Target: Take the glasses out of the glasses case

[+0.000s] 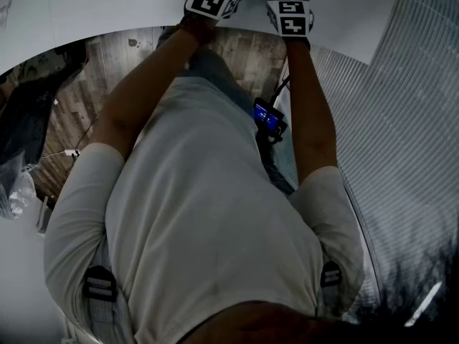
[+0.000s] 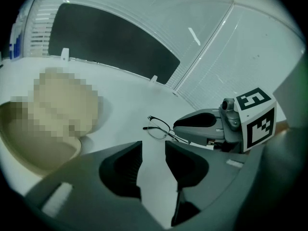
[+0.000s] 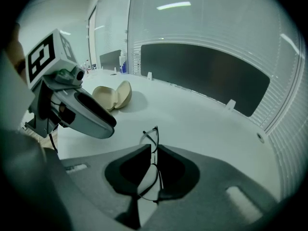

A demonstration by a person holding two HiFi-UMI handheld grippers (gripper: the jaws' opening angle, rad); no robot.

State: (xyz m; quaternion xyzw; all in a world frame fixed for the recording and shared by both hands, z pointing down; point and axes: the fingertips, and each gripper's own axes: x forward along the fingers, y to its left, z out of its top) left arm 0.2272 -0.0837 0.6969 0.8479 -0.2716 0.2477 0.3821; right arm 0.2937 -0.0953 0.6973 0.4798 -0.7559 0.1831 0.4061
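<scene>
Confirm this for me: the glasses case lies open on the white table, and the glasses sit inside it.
Not right. The glasses case does lie open on the white table, but the glasses are outside it, well apart from it, between the jaws of the right gripper. The right gripper view shows this.

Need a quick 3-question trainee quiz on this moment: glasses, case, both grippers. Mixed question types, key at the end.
1. True or false: the glasses case lies open on the table.
2. The glasses are: A) inside the case; B) between the right gripper's jaws; C) on the floor.
3. Fill in: the left gripper's jaws stand ___, with nothing between them.
Key: 1 true; 2 B; 3 apart.
</scene>
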